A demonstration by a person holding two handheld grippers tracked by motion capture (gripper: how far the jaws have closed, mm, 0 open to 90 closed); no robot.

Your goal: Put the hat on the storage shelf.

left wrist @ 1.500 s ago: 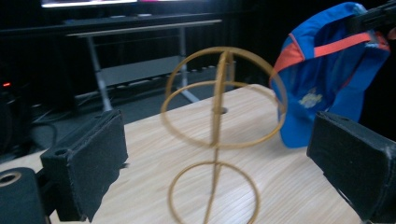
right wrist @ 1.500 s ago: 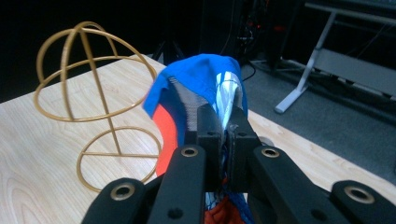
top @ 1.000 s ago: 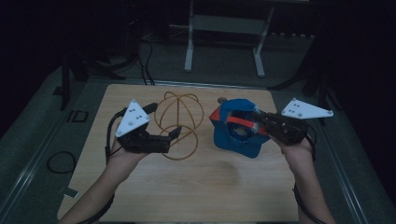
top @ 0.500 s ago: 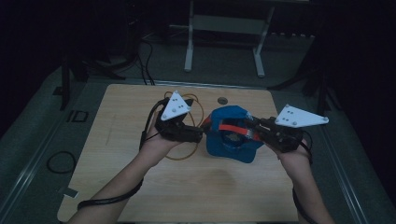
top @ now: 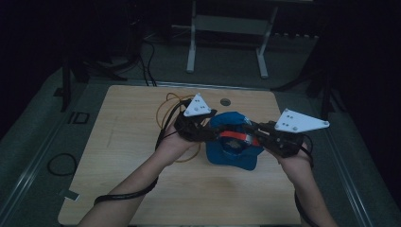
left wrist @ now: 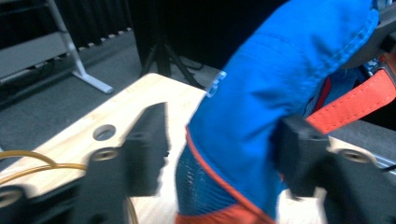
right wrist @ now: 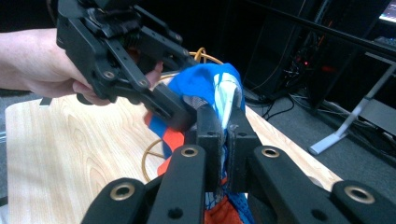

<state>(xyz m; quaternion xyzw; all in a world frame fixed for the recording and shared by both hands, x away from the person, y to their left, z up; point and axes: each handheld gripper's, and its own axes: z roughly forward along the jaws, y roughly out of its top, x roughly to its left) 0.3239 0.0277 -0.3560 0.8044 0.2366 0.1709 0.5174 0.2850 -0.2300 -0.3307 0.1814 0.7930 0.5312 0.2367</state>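
While the blue cap (top: 232,144) hangs over the middle of the bench (top: 118,142), two tongs meet at it.

The right tongs (right wrist: 223,122) are pinched tight on the cap's edge, likely to hold it up and steady. The left tongs (left wrist: 219,149) have just been closing around the blue cloth; it sits between the jaws, with a gap still on one side. A loop of yellow cord (top: 165,106) lies just behind the left hand (top: 172,144), not blocking anything.
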